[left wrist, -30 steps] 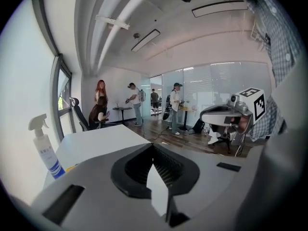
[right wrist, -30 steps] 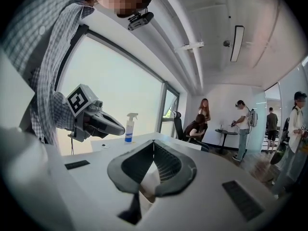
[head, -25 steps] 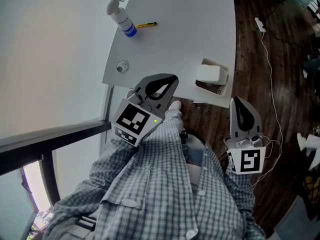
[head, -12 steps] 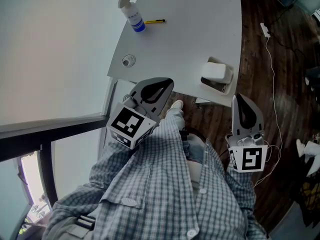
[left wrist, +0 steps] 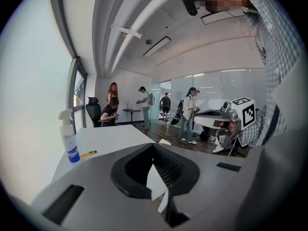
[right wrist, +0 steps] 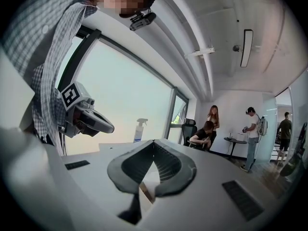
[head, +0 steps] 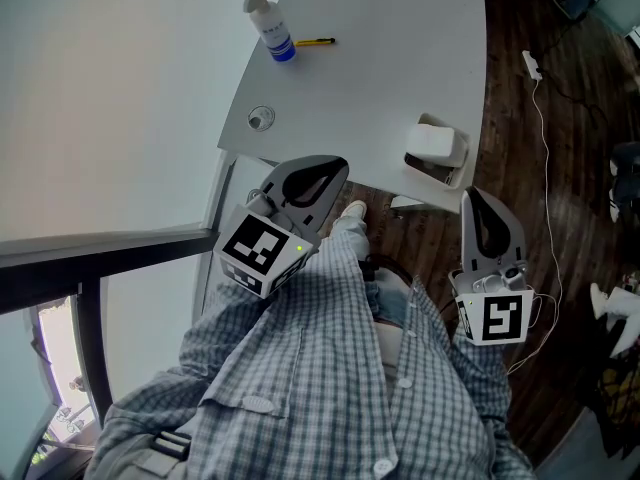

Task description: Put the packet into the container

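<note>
A white boxy packet (head: 430, 143) rests on a shallow white container (head: 441, 173) at the white table's (head: 380, 58) near right corner. Both grippers hang in front of the table's edge, close to the person's checked shirt. My left gripper (head: 338, 166) points at the table edge left of the container, jaws shut with nothing between them (left wrist: 153, 145). My right gripper (head: 474, 198) is over the wooden floor, just short of the container, also shut and empty (right wrist: 154, 142). Neither touches the packet.
A spray bottle (head: 272, 20) and a yellow pen (head: 314, 41) lie at the table's far left, a round grommet (head: 260, 118) nearer. A white cable (head: 540, 118) trails on the floor at right. A window frame (head: 100, 258) runs along the left. Several people stand far off (left wrist: 187, 112).
The head view has shifted a little, so the table sits slightly lower and further right in the picture. Both grippers have hardly moved and stay shut.
</note>
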The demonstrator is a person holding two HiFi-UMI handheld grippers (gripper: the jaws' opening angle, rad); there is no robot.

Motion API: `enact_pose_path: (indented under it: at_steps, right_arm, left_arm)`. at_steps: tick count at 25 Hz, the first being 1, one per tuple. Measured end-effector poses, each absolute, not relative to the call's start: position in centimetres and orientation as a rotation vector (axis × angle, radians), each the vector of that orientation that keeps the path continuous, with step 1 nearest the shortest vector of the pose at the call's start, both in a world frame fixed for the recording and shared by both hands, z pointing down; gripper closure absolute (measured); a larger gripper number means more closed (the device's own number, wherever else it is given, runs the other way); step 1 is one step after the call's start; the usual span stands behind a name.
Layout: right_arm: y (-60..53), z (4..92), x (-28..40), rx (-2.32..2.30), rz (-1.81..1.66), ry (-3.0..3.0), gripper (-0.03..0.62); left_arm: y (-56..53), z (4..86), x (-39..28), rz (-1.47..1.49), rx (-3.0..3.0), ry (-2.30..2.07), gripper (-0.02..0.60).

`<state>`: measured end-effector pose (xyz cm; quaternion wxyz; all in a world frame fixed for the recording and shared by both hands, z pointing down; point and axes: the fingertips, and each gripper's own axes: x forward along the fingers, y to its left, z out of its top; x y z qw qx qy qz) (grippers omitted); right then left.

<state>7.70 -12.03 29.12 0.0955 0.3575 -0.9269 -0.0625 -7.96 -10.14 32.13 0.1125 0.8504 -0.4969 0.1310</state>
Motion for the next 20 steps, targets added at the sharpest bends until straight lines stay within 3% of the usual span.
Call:
enact_pose_path:
  at_steps: [20]
  right_arm:
    - [-11.9, 29.0, 7.0, 1.053, -0.186, -2.754, 0.582]
  left_arm:
    - [-9.9, 32.4, -8.2, 0.369, 2.491, -1.461, 0.573]
